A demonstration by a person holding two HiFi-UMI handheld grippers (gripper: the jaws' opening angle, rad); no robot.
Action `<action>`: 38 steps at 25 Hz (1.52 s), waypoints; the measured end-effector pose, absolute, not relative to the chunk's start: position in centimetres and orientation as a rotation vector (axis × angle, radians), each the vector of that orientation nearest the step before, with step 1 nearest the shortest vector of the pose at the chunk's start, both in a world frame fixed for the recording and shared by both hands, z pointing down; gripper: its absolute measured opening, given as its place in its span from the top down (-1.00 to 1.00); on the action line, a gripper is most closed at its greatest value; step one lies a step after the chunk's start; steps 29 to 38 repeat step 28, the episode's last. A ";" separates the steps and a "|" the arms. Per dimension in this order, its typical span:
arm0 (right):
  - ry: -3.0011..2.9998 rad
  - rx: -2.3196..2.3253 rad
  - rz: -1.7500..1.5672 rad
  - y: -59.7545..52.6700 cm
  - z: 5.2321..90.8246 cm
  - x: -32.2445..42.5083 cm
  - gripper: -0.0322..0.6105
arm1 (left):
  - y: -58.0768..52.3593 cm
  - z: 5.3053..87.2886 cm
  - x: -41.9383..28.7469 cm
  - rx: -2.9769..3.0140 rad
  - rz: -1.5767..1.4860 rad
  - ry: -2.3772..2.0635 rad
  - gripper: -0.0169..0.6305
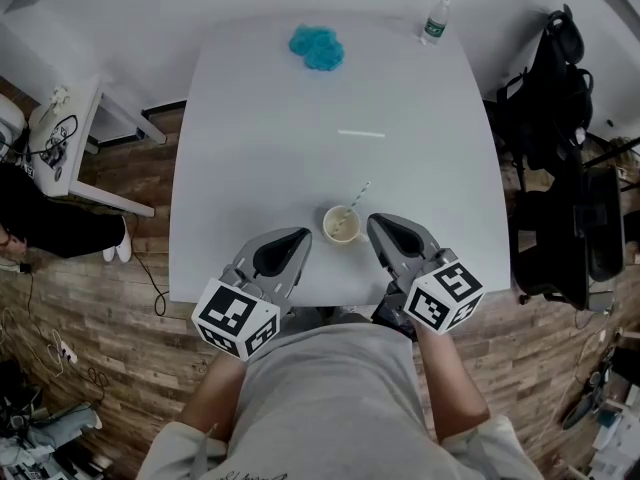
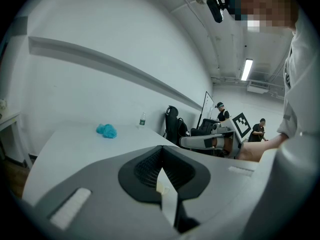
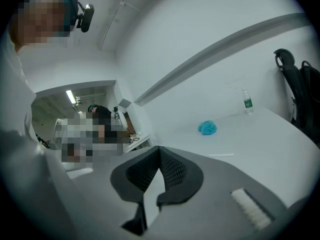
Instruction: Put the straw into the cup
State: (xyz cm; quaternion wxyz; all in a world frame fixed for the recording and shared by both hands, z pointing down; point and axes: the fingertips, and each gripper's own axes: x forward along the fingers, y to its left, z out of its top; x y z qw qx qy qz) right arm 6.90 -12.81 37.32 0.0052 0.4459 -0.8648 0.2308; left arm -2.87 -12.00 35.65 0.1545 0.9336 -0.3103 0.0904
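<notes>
Left gripper (image 1: 290, 243): jaws pressed together, empty, at the white table's (image 1: 260, 118) near edge | Cup (image 1: 341, 224): upright between the 2 grippers, straw (image 1: 359, 193) standing in it, leaning far-right | Right gripper (image 1: 385, 226): jaws pressed together, empty, just right of the cup | Farther back: blue clump (image 1: 317, 47), thin white strip (image 1: 361, 133), bottle (image 1: 434, 21)

cup (image 1: 327, 230) in between — open table (image 1: 300, 128) beyond

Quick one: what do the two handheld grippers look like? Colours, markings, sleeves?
The left gripper and right gripper are grey moulded shells with black mesh-textured jaw linings. Each carries a white cube with black square markers. No cables are visible. The person wears a light grey short-sleeved T-shirt.
</notes>
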 end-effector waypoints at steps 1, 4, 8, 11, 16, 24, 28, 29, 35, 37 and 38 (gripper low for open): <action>-2.707 1.384 0.710 -12.7 37.1 6.6 0.88 | -11.9 35.7 -3.0 2.674 0.261 -0.889 0.90; -2.700 1.347 0.676 -12.5 36.7 5.9 0.88 | -11.9 35.6 -3.3 2.670 0.258 -0.894 0.90; -2.703 1.317 0.655 -12.2 36.4 5.2 0.89 | -11.8 35.5 -3.7 2.667 0.257 -0.899 0.90; -2.702 1.308 0.649 -12.1 35.9 5.0 0.88 | -11.8 35.3 -4.0 2.670 0.254 -0.903 0.90; -2.705 1.302 0.638 -12.2 35.6 4.9 0.89 | -11.9 35.2 -4.2 2.673 0.253 -0.903 0.90; -2.695 1.316 0.643 -12.4 35.6 5.1 0.89 | -12.3 35.0 -4.1 2.686 0.255 -0.886 0.90; -2.691 1.318 0.643 -12.4 35.5 4.9 0.89 | -12.4 34.9 -4.4 2.687 0.254 -0.885 0.90; -2.691 1.318 0.643 -12.4 35.5 4.9 0.89 | -12.4 34.9 -4.4 2.687 0.254 -0.885 0.90; -2.691 1.318 0.643 -12.4 35.5 4.9 0.89 | -12.4 34.9 -4.4 2.687 0.254 -0.885 0.90; -2.691 1.318 0.643 -12.4 35.5 4.9 0.89 | -12.4 34.9 -4.4 2.687 0.254 -0.885 0.90; -2.691 1.318 0.643 -12.4 35.5 4.9 0.89 | -12.4 34.9 -4.4 2.687 0.254 -0.885 0.90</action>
